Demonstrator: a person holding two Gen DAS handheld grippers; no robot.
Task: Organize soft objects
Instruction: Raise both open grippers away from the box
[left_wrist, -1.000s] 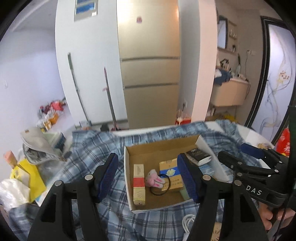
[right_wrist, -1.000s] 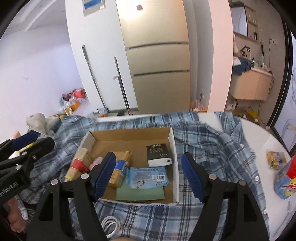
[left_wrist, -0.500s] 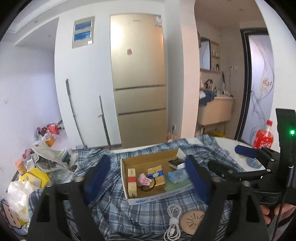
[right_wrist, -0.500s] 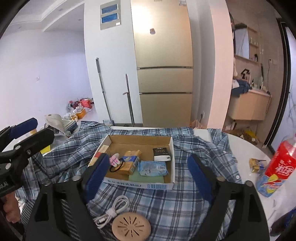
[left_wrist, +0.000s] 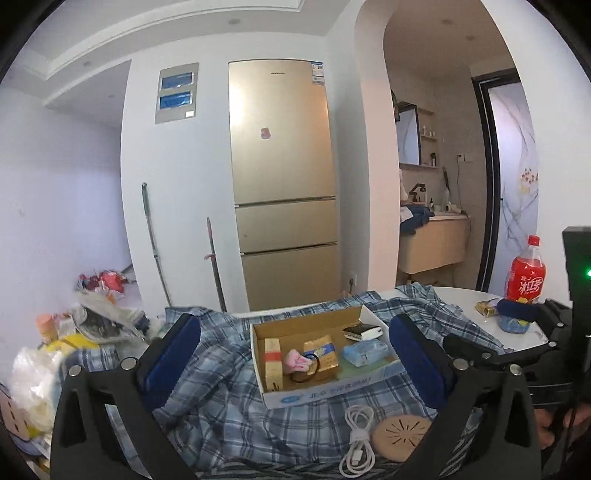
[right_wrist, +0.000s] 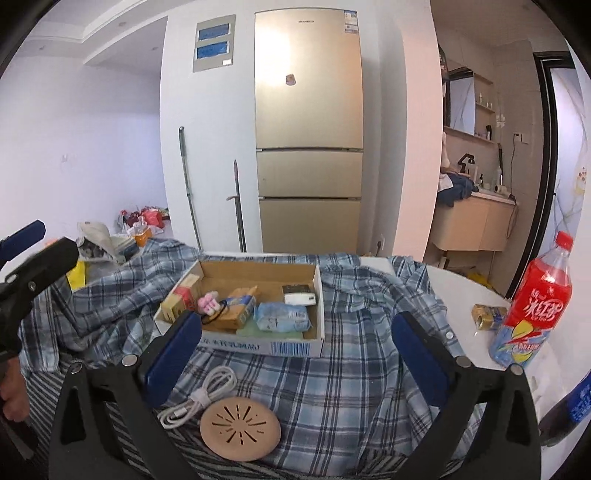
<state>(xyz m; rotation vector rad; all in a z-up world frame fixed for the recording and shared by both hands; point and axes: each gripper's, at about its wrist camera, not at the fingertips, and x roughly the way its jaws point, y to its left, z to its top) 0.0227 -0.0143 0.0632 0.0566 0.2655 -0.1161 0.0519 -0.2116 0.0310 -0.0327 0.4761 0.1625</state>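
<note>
A blue plaid shirt (left_wrist: 229, 369) (right_wrist: 351, 369) lies spread over the table. On it stands an open cardboard box (left_wrist: 317, 391) (right_wrist: 258, 345). The box holds a pink plush toy (left_wrist: 297, 361) (right_wrist: 208, 303) with a black hair band, a blue tissue pack (left_wrist: 365, 350) (right_wrist: 282, 315) and small cartons. My left gripper (left_wrist: 294, 325) is open and its jaws are still opening, with nothing pressed between them. My right gripper (right_wrist: 296, 318) is likewise opening and holds nothing. Both hover back from the box's near side.
A coiled white cable (left_wrist: 356, 439) (right_wrist: 199, 395) and a round beige disc (left_wrist: 400, 437) (right_wrist: 240, 430) lie on the shirt in front of the box. A red drink bottle (right_wrist: 535, 302) and a small gold packet (right_wrist: 487, 315) stand on the white table (right_wrist: 461, 291) at the right. Bags clutter the floor at the left.
Both grippers have drawn back from the box and tipped upward, and their jaws have spread much wider. The cable, the disc and the red bottle have come into view.
</note>
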